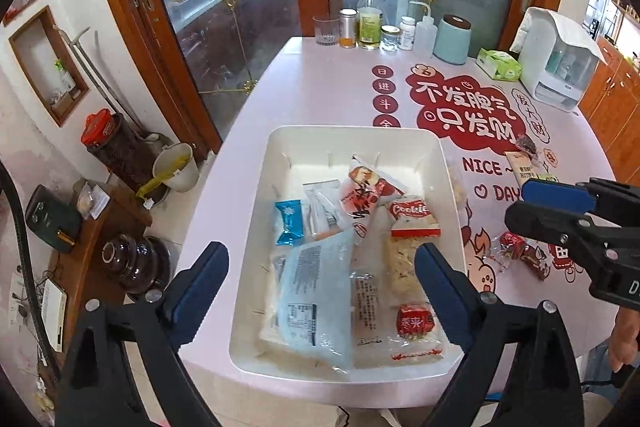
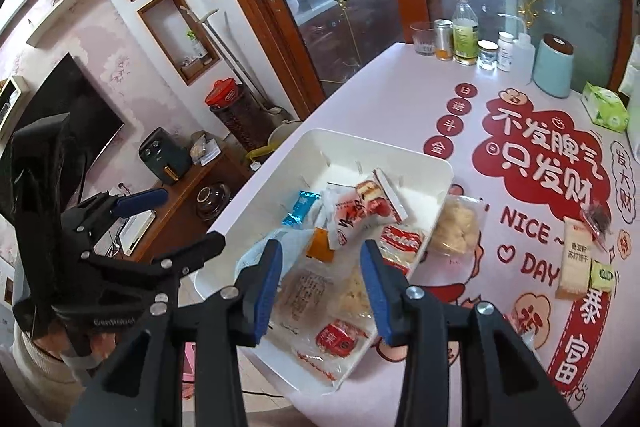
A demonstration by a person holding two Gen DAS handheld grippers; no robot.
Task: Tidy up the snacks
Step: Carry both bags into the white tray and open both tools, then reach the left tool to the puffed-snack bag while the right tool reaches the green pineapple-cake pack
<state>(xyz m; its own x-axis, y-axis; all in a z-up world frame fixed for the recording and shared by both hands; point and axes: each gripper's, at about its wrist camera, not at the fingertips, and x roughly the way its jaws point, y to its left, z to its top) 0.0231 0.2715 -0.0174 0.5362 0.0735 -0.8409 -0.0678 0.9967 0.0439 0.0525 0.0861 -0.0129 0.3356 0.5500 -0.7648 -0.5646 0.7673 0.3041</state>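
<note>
A white tray sits on the pink table and holds several snack packets: a pale blue bag, a red Cookie pack, a small red sweet. My left gripper hovers open and empty over the tray's near half. My right gripper is open and empty above the tray's near right corner. Loose snacks lie on the table right of the tray: a clear bag of pale puffs, a beige cracker pack, a green packet, red wrapped sweets.
Bottles, jars and a glass stand at the table's far edge, with a teal canister, a green tissue pack and a white appliance. The table's left edge drops to a low wooden cabinet.
</note>
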